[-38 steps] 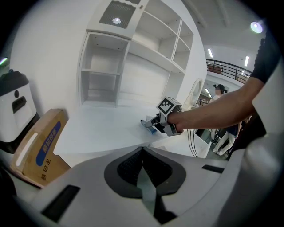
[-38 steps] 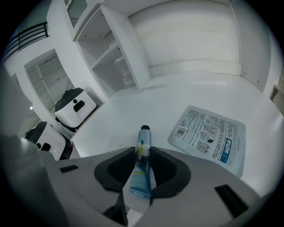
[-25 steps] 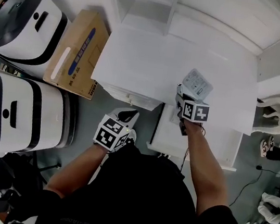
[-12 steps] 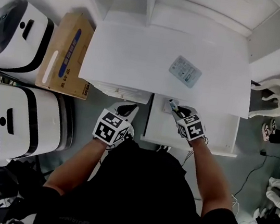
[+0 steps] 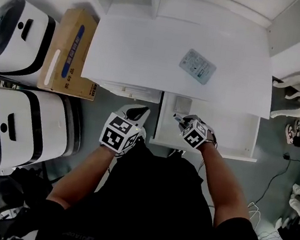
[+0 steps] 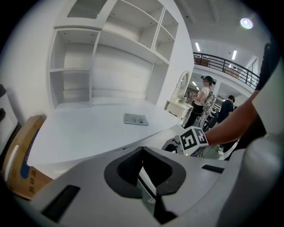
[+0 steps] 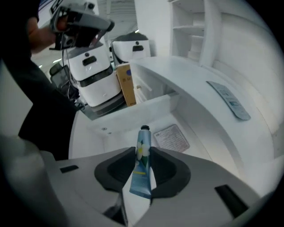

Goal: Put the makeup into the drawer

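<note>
White desk (image 5: 150,49) with shelving behind, drawer (image 5: 232,136) pulled open under its right half. Right gripper (image 5: 179,118) tilted down over drawer, jaws pinching blue flower-print tube (image 7: 142,157), cap end pointing out over drawer floor near printed leaflet (image 7: 172,137). Left gripper (image 5: 135,113) just left of drawer front, jaws narrowly apart, nothing between. Flat packet (image 5: 198,66) lies on desktop. Cardboard box (image 5: 70,50) stands left of desk.

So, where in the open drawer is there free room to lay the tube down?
The drawer floor is bare from the paper sheet in its back left corner across to the right wall. It is crowded only at the front left, where the right tool holds the tube. The desktop left of the flat packet is also free.
</note>
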### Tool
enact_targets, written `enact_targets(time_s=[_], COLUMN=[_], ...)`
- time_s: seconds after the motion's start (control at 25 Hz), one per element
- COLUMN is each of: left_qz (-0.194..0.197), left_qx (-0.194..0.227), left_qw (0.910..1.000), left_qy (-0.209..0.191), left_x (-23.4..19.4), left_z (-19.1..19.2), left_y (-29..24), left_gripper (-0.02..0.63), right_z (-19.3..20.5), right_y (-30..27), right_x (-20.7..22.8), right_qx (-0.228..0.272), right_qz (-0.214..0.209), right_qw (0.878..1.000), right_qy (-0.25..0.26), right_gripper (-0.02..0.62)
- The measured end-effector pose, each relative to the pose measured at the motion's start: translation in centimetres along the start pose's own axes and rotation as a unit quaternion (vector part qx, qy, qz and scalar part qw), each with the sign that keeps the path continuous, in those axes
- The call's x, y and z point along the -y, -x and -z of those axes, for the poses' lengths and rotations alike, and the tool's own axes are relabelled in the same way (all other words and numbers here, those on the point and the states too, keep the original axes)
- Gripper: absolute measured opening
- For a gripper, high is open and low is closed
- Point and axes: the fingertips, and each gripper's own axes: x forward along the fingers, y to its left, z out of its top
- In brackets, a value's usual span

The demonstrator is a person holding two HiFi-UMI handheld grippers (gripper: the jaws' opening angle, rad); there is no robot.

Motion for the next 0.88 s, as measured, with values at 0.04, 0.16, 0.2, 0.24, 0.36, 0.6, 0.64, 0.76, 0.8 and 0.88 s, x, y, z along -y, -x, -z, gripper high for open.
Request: enact_targets(time_s=[0.04, 0.16, 0.2, 0.24, 0.36, 0.6, 0.64, 0.76, 0.8, 0.88], left_qz=[-0.002, -0.010, -0.013, -0.017, -0.031, -0.054, -0.056, -0.061, -0.062, -0.063], left_qx=[-0.001, -0.004, -0.005, -0.006, -0.012, -0.015, -0.015, -0.015, -0.015, -0.014], left_qw=[1.0000, 0.9999, 0.9999, 0.9998, 0.9992, 0.9974, 0.9971, 0.9965, 0.9964, 0.9963], left_qy=[0.001, 0.006, 0.009, 0.012, 0.024, 0.046, 0.048, 0.055, 0.056, 0.057], left_x=[0.1, 0.1, 0.0, -0.1, -0.7, -1.9, -1.9, -2.1, -2.1, -2.2], left_z=[0.1, 0.5, 0.7, 0.9, 1.9, 3.2, 3.4, 3.7, 3.8, 3.9], left_y=[0.1, 0.6, 0.8, 1.1, 1.8, 3.2, 3.3, 3.7, 3.8, 3.9], left_gripper=[0.009, 0.009, 0.009, 0.009, 0.009, 0.009, 0.009, 0.009, 0.009, 0.009], right_z=[0.4, 0.9, 1.0, 1.1, 1.4, 2.0, 2.1, 2.0, 1.9, 1.9], right_y=[-0.8, -2.7, -3.2, -3.6, -4.9, -6.4, -6.5, -6.8, -6.8, -6.9], right_x=[-0.4, -1.3, -1.6, -1.9, -2.3, -2.1, -2.1, -1.9, -1.8, -1.8], right_qx=[-0.016, -0.044, -0.049, -0.053, -0.066, -0.077, -0.079, -0.077, -0.076, -0.081], right_qz=[-0.004, -0.024, -0.032, -0.039, -0.046, -0.049, -0.049, -0.045, -0.042, -0.039], right_qw=[1.000, 0.996, 0.995, 0.994, 0.990, 0.988, 0.988, 0.989, 0.989, 0.988], right_qy=[0.023, 0.070, 0.081, 0.092, 0.112, 0.124, 0.125, 0.121, 0.120, 0.123], right_gripper=[0.118, 0.118, 0.118, 0.118, 0.120, 0.120, 0.120, 0.120, 0.120, 0.120])
